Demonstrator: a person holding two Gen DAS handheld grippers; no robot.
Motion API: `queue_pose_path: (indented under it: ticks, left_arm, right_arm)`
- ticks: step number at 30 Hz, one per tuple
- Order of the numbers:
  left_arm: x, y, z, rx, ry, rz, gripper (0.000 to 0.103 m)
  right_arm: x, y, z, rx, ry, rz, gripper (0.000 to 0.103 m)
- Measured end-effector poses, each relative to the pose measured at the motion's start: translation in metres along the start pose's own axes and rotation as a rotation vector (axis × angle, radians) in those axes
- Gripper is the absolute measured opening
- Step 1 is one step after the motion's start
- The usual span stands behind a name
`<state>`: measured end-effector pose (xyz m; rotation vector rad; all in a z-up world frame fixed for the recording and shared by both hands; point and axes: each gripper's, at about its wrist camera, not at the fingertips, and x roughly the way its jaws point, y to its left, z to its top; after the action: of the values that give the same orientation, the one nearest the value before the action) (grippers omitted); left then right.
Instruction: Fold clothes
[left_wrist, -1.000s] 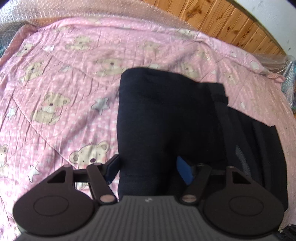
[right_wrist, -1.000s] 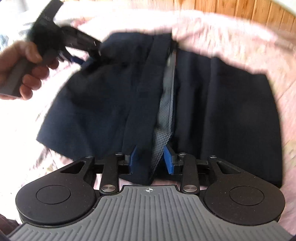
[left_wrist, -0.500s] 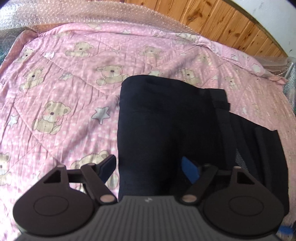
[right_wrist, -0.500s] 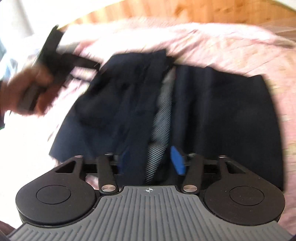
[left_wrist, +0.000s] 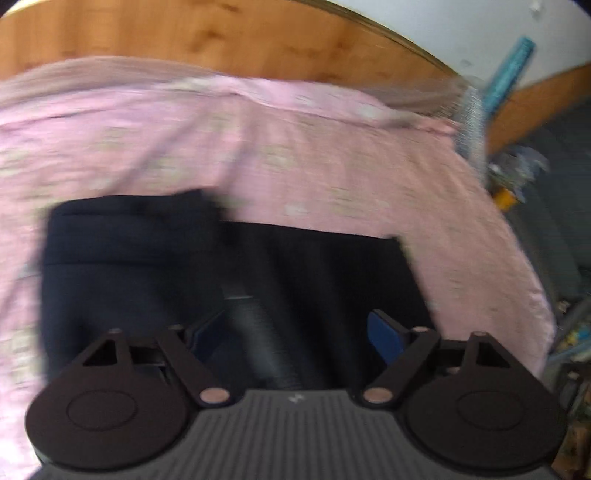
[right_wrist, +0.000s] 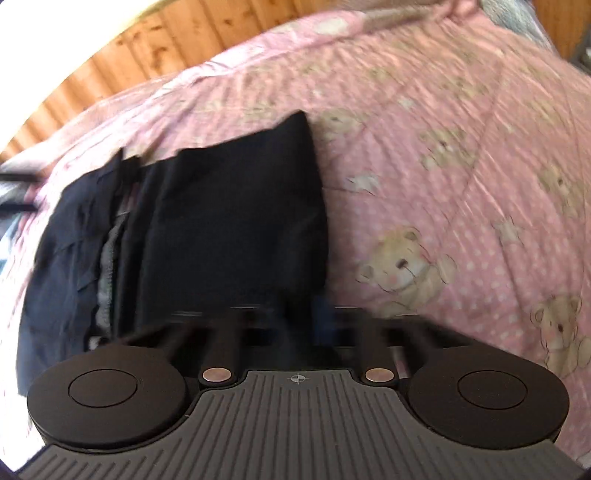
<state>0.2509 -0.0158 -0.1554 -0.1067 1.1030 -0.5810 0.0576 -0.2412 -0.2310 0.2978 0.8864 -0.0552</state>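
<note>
Two claws are working on the dark clothes (left_wrist: 229, 266) lying on the pink bed cover (right_wrist: 443, 155). Left claw (left_wrist: 295, 332) is opening wide, holding nothing. Right claw (right_wrist: 295, 314) is closing by the cloth's edge; any pinch is blurred. Next, I think, it lifts that edge over.

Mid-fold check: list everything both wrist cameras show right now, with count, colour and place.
garment: one, dark navy with a grey mesh strip, part folded, lying on the bed
bedspread: one, pink with teddy bears and stars, under the garment
wood panelling: brown, behind the bed
wall: white, above the panelling
teal stick: one, beside the bed, blurred
clutter: count unclear, mixed colours, beside the bed
left claw: black with blue pads, just opened wide over the garment, gripping nothing
right claw: black, blurred, just closed at the garment's near edge; grip unclear
</note>
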Motion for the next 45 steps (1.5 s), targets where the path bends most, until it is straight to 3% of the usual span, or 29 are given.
queue_pose_path:
  ticks: [3,5,7,9,10,11,13,15,16,17,18,19,20,22,25,29,33,38,42,44,45]
  left_arm:
    - [0.045,-0.062,0.018,0.065,0.061,-0.112,0.086]
    - [0.073,-0.098,0.025,0.135,0.102,-0.139,0.086]
    - [0.097,-0.125,0.024,0.215,0.131,-0.095,0.086]
    - [0.118,-0.134,0.024,0.259,0.156,0.001,0.076]
    - [0.126,-0.134,0.025,0.267,0.171,0.039,0.057]
    - [0.131,-0.130,0.026,0.265,0.192,0.069,0.026]
    - [0.136,-0.120,0.028,0.224,0.215,0.078,0.008]
    - [0.124,-0.106,0.034,0.174,0.207,0.038,0.006]
    - [0.117,-0.099,0.038,0.158,0.199,0.020,0.006]
    - [0.109,-0.094,0.041,0.146,0.190,0.002,0.006]
    - [0.102,-0.090,0.044,0.134,0.179,-0.014,0.006]
    - [0.095,-0.085,0.048,0.125,0.168,-0.030,0.006]
    - [0.087,-0.080,0.051,0.116,0.154,-0.044,0.006]
    - [0.066,-0.066,0.056,0.099,0.118,-0.068,0.005]
    - [0.032,-0.042,0.065,0.073,0.063,-0.102,0.005]
    - [-0.035,0.016,0.067,0.036,-0.020,-0.109,0.005]
    - [-0.079,0.098,0.028,-0.044,-0.037,-0.043,0.005]
    - [-0.074,0.197,-0.036,-0.258,-0.026,0.017,0.005]
    - [-0.053,0.235,-0.065,-0.369,-0.042,0.021,0.010]
    - [-0.052,0.240,-0.071,-0.385,-0.078,0.030,0.023]
    - [-0.051,0.242,-0.073,-0.385,-0.093,0.032,0.024]
  right_arm:
    - [-0.017,0.025,0.000,-0.167,-0.079,-0.023,0.003]
    - [-0.029,0.042,-0.002,-0.264,-0.119,-0.014,0.003]
    - [-0.032,0.053,-0.005,-0.311,-0.136,0.004,0.003]
    - [-0.033,0.063,-0.008,-0.341,-0.146,0.020,0.003]
    - [-0.033,0.066,-0.010,-0.350,-0.150,0.026,0.003]
    - [-0.031,0.066,-0.013,-0.340,-0.149,0.025,0.003]
    - [-0.025,0.063,-0.017,-0.317,-0.146,0.013,0.007]
    - [-0.019,0.060,-0.020,-0.289,-0.155,-0.029,0.040]
    - [-0.017,0.059,-0.022,-0.277,-0.167,-0.051,0.072]
    - [-0.013,0.059,-0.024,-0.271,-0.171,-0.063,0.084]
    - [-0.007,0.061,-0.025,-0.280,-0.155,-0.047,0.082]
    - [-0.001,0.063,-0.025,-0.288,-0.133,-0.029,0.071]
    - [0.005,0.066,-0.025,-0.293,-0.097,-0.005,0.041]
    - [0.007,0.079,-0.022,-0.315,-0.078,0.006,0.006]
    - [-0.017,0.123,-0.020,-0.464,-0.163,-0.005,0.006]
    - [-0.036,0.198,-0.024,-0.689,-0.220,0.030,0.006]
    - [-0.019,0.267,-0.048,-0.882,-0.192,0.066,0.006]
    - [0.024,0.332,-0.092,-1.072,-0.100,0.091,0.006]
    - [0.047,0.348,-0.120,-1.172,-0.061,0.043,0.007]
    - [0.049,0.348,-0.127,-1.225,-0.074,0.018,0.012]
    - [0.050,0.349,-0.131,-1.251,-0.080,0.005,0.012]
